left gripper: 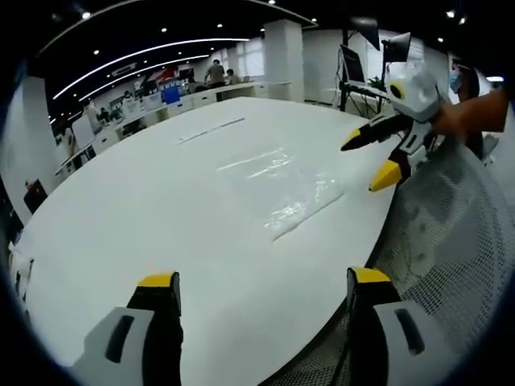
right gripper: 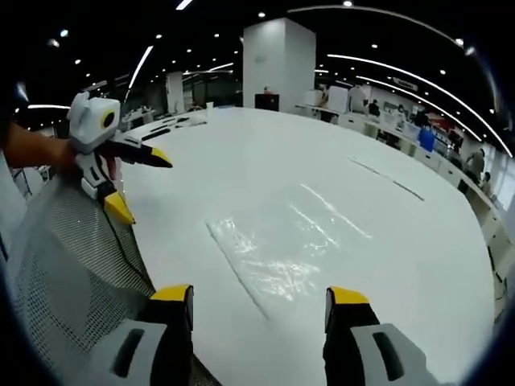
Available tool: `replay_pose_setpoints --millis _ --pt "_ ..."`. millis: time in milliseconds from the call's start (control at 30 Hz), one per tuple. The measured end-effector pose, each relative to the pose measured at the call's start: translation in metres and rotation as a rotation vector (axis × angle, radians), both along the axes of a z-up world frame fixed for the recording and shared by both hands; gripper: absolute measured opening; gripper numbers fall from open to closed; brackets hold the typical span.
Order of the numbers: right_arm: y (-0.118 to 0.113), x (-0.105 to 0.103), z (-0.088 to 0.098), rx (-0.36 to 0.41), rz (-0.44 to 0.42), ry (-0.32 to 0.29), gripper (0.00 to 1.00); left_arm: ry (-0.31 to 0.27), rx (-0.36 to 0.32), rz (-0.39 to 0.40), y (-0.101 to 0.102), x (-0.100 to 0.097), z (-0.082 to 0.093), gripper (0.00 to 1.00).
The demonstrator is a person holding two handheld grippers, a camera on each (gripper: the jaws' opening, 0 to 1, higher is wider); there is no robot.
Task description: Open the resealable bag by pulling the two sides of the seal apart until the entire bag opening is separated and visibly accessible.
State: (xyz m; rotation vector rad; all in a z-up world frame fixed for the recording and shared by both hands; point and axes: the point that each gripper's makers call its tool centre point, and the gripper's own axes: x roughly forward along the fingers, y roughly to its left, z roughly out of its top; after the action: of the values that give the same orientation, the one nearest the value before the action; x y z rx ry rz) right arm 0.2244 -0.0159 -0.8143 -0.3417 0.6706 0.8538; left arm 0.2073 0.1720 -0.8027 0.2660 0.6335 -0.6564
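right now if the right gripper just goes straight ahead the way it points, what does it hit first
Most likely the clear resealable bag, which lies flat on the white table just beyond the open right gripper. Depth is hard to judge, so it might meet the table edge first.

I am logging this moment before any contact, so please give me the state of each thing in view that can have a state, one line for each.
resealable bag: lying flat on the table, not held; cannot tell whether its seal is shut.
left gripper: open, holding nothing, over the table's edge.
right gripper: open, holding nothing, short of the bag.
white table: bears the bag.
mesh chair back: beside the table.
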Motion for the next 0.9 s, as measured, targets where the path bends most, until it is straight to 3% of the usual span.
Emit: replay_pose_setpoints --millis 100,433,800,900 --pt "0.003 0.004 -0.006 -0.018 0.035 0.021 0.52 -0.003 0.003 0.000 -0.001 0.004 0.002 0.83" --pt "0.010 0.010 -0.030 -0.083 0.109 0.073 0.35 -0.001 0.034 -0.069 -0.009 0.009 0.006 0.73" --pt "0.010 0.008 -0.048 -0.159 0.174 0.122 0.25 0.005 0.083 -0.132 -0.016 0.015 0.002 0.68" --pt "0.010 0.008 -0.046 -0.147 0.179 0.114 0.24 0.002 0.088 -0.141 -0.018 0.017 0.003 0.68"
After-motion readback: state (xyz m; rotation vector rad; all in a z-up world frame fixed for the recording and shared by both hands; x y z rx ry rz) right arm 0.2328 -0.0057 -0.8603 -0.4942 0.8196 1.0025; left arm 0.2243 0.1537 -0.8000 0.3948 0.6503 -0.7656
